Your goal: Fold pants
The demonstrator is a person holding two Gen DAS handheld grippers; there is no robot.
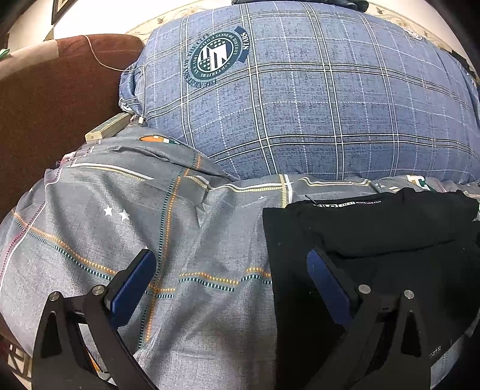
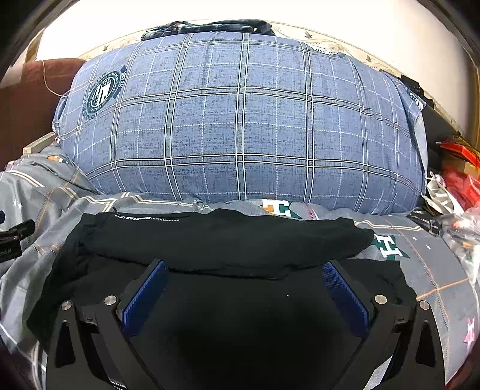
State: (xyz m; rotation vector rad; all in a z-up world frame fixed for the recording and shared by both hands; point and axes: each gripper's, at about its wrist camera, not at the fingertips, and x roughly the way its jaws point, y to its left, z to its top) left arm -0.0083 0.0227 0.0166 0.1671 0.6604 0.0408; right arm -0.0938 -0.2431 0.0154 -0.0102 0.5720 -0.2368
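Note:
The black pants [image 2: 228,246] lie folded on the grey patterned bedsheet [image 1: 186,228], with an upper layer folded over the lower one and a white-lettered waistband at the far edge. In the left wrist view the pants [image 1: 375,240] fill the right side. My left gripper [image 1: 231,264] is open over the pants' left edge, its left finger over the sheet and its right finger over the black cloth. My right gripper [image 2: 244,276] is open and empty above the middle of the pants, near the fold's front edge.
A big blue plaid pillow [image 2: 240,126] lies just behind the pants. A brown padded headboard or seat [image 1: 54,99] stands at the left. Red bags and clutter [image 2: 459,186] sit at the right edge of the bed. A dark garment [image 2: 210,27] lies atop the pillow.

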